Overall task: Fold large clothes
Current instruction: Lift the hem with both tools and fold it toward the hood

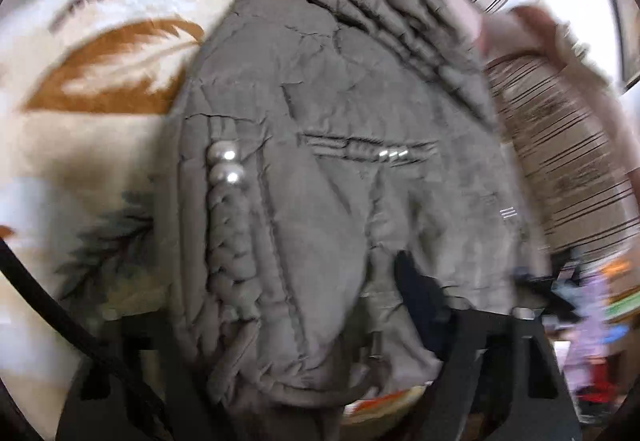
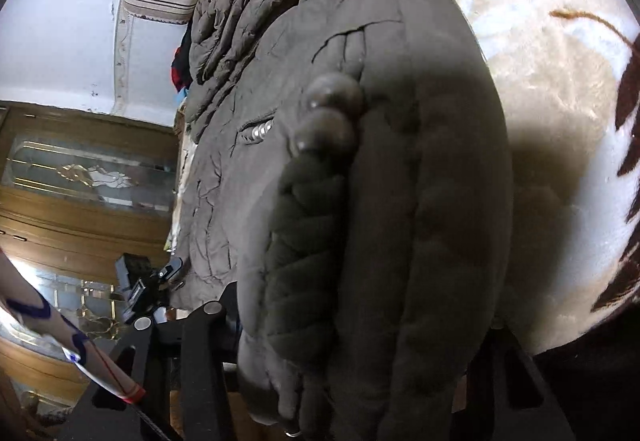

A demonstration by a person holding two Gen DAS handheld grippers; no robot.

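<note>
On the shaggy carpet (image 1: 100, 145), both tongs seemingly pinch the quilted grey jacket (image 1: 320, 161)

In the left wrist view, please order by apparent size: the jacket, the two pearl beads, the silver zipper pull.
1. jacket, by far the largest.
2. pearl beads.
3. zipper pull: blurred, and it looks only slightly smaller than the beads, so this rank is unsure.

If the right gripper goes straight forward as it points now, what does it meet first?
The right gripper would meet the grey-brown padded jacket at once: its braided trim already lies between the fingers and fills the view ahead. Probably the two pearl beads come next, though depth is unclear.
</note>
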